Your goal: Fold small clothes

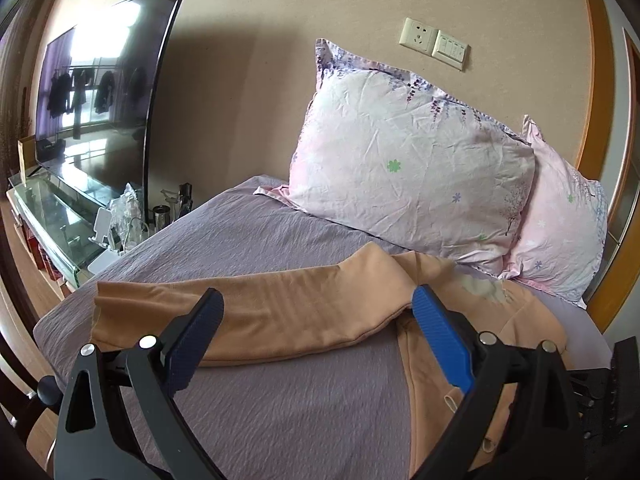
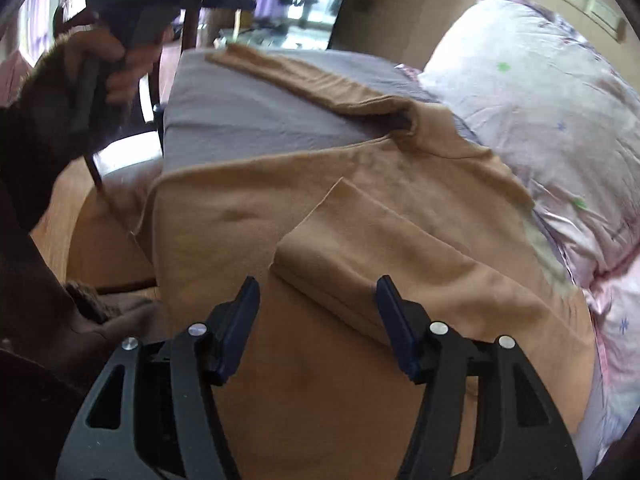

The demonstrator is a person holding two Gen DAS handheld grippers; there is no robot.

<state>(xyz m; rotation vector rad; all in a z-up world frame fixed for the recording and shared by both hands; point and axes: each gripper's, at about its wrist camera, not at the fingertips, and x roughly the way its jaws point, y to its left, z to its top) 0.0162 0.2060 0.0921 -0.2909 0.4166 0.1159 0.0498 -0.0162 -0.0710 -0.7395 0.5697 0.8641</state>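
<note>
A tan long-sleeved shirt (image 2: 360, 360) lies spread on the purple bed sheet (image 1: 280, 392). One sleeve (image 1: 256, 308) stretches out flat to the left across the sheet. The other sleeve (image 2: 360, 248) is folded over the shirt's body. My left gripper (image 1: 316, 300) is open and empty, its blue pads on either side of the outstretched sleeve, just above it. My right gripper (image 2: 318, 288) is open and empty over the shirt's body, close to the end of the folded sleeve.
Two pink floral pillows (image 1: 400, 160) lean on the wall at the head of the bed. A television (image 1: 100, 100) stands on a glass stand (image 1: 48, 216) with small items to the left. The hand holding the left gripper (image 2: 116, 52) shows in the right wrist view.
</note>
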